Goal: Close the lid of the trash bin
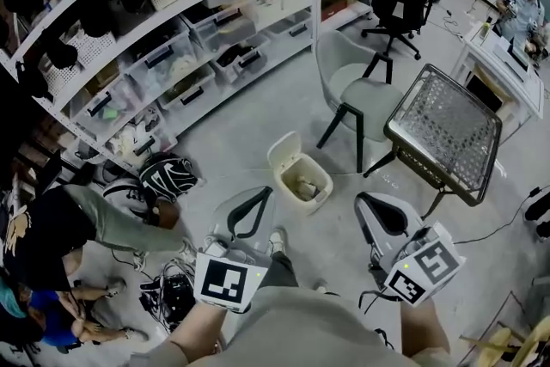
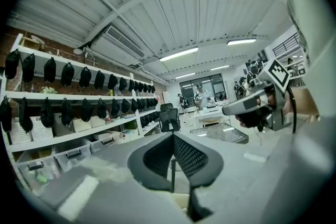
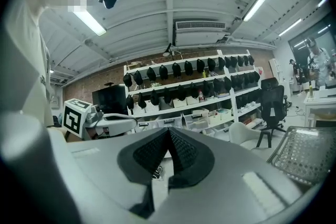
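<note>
Left gripper (image 1: pixel 264 192): jaws pressed together at the tips, nothing between them. Right gripper (image 1: pixel 360 200): the same, tips meeting, empty. Both are held up, just short of the trash bin (image 1: pixel 316 204), one to each side. The bin stands on the floor with its lid (image 1: pixel 284 149) tipped up and back, open, and pale litter inside. Grey chair (image 1: pixel 357 90) beyond the bin. Mesh-topped table (image 1: pixel 443 133) to the bin's right. Crouching person (image 1: pixel 77 228) well to the bin's left.
</note>
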### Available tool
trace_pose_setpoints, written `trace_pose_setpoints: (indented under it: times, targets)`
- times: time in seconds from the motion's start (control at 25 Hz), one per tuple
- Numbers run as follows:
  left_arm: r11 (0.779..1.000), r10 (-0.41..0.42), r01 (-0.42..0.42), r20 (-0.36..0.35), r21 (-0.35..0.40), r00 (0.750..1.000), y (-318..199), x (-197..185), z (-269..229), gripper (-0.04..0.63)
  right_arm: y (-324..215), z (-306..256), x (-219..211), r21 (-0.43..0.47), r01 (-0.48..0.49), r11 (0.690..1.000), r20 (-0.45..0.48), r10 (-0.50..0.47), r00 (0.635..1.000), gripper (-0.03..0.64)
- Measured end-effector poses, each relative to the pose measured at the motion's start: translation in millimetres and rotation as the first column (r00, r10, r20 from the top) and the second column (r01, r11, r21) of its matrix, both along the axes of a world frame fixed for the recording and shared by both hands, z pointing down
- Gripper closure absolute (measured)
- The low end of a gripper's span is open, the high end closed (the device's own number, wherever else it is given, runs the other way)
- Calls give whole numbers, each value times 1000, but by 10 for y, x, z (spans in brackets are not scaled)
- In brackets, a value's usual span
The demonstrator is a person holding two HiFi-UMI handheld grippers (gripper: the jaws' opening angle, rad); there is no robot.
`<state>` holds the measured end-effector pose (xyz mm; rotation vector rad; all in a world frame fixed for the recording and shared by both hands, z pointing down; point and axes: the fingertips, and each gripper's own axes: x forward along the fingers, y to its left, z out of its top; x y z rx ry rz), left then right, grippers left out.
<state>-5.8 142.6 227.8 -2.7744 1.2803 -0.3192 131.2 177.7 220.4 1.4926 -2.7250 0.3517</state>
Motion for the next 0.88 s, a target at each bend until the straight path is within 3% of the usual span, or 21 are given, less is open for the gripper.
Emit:
trace_pose_setpoints:
  times: [0.52, 0.88]
  targets:
    - [994, 58, -56, 20, -97, 998, -1758, -767, 406, 594, -1814, 310, -762, -102, -67, 992, -45, 63, 997, 614]
    - [989, 102, -91, 94, -115, 990, -2521, -1140, 774, 594, -2533, 581, -1013, -149, -109, 983, -98, 95, 991, 614]
